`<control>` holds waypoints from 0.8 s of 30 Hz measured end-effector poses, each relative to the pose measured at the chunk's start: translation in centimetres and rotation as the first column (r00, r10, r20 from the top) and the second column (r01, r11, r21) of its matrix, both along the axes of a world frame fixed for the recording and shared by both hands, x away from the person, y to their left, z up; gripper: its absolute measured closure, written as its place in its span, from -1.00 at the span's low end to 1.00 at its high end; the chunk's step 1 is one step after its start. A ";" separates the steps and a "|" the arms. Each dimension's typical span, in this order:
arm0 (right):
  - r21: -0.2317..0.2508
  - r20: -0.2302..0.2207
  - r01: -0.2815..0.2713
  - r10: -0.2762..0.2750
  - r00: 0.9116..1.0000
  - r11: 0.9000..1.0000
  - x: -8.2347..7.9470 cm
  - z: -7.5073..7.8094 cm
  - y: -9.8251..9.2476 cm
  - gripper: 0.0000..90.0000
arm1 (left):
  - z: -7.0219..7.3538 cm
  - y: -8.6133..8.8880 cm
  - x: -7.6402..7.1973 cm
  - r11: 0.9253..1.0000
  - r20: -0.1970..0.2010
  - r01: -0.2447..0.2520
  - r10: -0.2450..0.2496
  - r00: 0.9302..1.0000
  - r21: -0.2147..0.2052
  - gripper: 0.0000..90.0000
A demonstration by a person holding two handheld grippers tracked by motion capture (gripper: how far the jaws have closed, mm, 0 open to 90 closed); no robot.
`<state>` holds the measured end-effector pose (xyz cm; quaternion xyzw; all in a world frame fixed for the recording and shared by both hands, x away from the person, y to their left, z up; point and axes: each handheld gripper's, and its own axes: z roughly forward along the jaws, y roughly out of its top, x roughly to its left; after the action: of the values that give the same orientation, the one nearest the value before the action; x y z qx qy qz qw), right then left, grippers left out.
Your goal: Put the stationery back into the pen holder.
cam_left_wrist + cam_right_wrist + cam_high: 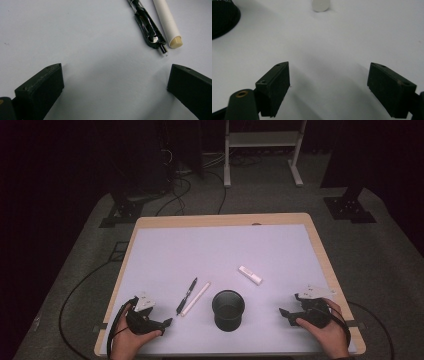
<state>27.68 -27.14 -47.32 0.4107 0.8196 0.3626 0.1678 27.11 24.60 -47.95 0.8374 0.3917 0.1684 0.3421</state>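
A black pen (187, 295) and a white pen-like stick (196, 298) lie side by side left of a black mesh cup (228, 309) near the table's front. A small white eraser-like bar (250, 275) lies behind the cup to the right. My left gripper (165, 323) rests open at the front left, with the black pen (148, 27) and the white stick (168, 23) just beyond its jaws. My right gripper (286, 314) rests open at the front right, with nothing between its jaws. The cup (223, 20) and the white bar (320, 5) lie ahead of it.
The white mat (220, 250) covers a wooden table (320, 245). Cables trail from both grippers over the table's front corners. Beyond the table stand black stand bases (122, 212) and a white frame (262, 150) on the grey floor.
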 end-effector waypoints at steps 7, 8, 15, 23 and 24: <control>-0.012 0.011 -0.015 0.015 1.000 1.000 -0.4 -1.1 -0.1 -0.71 | 0.3 0.0 -0.1 1.000 0.010 -0.007 0.007 1.000 -0.022 -0.84; -0.013 0.012 -0.016 0.016 1.000 1.000 -0.4 -1.1 -0.2 -0.71 | 0.4 -0.1 -0.1 1.000 0.015 -0.006 0.006 1.000 -0.017 -0.83; -0.014 0.014 -0.015 0.015 1.000 1.000 -0.4 -1.1 -0.1 -0.72 | 1.1 -0.6 0.1 0.999 0.028 0.008 -0.007 1.000 -0.035 -0.67; -0.012 0.011 -0.013 0.014 1.000 1.000 -0.4 -1.1 -0.1 -0.72 | 2.0 -1.1 0.4 0.999 0.022 0.028 -0.027 0.999 -0.036 -0.48; -0.012 0.011 -0.014 0.014 1.000 1.000 -0.4 -1.1 -0.1 -0.72 | 2.2 -1.2 0.5 0.999 0.028 0.026 -0.025 0.999 -0.033 -0.46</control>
<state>27.26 -27.26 -48.43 0.4021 0.8235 0.3612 0.1722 27.62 23.44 -45.80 0.8340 0.3790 0.1692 0.3635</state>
